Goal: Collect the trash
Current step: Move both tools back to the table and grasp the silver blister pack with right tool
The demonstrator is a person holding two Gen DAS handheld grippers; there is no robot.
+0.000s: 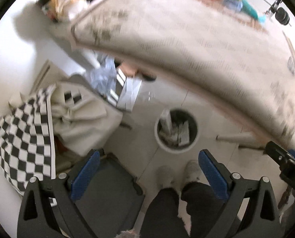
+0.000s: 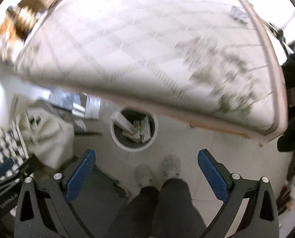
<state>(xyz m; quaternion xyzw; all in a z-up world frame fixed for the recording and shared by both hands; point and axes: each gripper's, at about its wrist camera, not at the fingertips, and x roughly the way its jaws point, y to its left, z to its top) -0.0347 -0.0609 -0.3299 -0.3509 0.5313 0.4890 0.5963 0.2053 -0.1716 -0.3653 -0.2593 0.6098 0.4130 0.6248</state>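
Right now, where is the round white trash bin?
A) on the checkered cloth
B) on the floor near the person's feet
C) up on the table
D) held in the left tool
B: the round white trash bin stands on the floor tiles, just beyond the person's feet and below the table edge, with boxes already inside it.

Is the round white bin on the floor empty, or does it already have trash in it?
Partly filled. The round white bin stands upright and holds several pale cartons and papers, below its rim.

Bin (image 1: 176, 148) before table (image 1: 187, 49); trash (image 1: 182, 133) inside
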